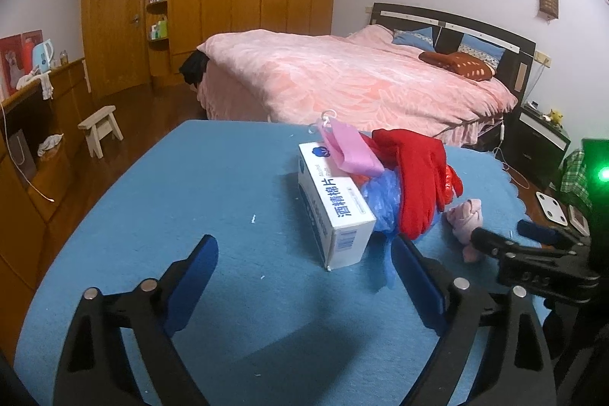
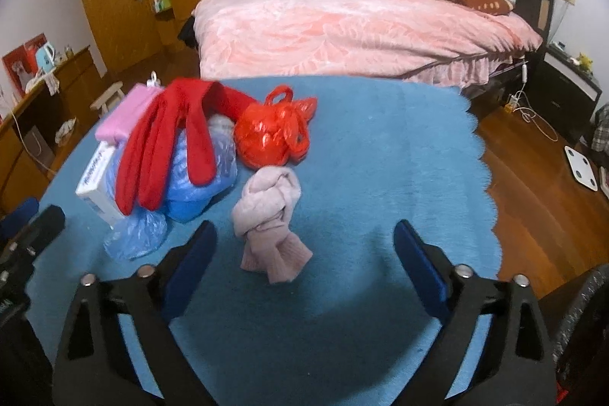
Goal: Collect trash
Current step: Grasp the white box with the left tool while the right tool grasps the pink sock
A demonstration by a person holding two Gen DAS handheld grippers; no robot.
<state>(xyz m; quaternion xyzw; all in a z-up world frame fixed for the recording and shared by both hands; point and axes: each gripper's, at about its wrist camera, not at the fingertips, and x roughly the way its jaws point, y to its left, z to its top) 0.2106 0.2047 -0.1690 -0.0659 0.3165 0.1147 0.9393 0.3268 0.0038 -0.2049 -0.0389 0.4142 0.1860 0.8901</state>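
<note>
Both the left gripper (image 1: 304,246) and the right gripper (image 2: 304,234) hover over the blue worktop (image 2: 380,147) with jaws spread wide and nothing between them. Just ahead of the right gripper lies a knotted pale pink sock (image 2: 270,215); beyond it a tied red plastic bag (image 2: 274,132) sits beside a crumpled blue plastic bag (image 2: 198,174) draped with red gloves (image 2: 167,147). Left of these, a white box (image 1: 335,208) carries a pink pouch (image 1: 350,149), and the pink bed (image 1: 361,78) stands farthest back.
</note>
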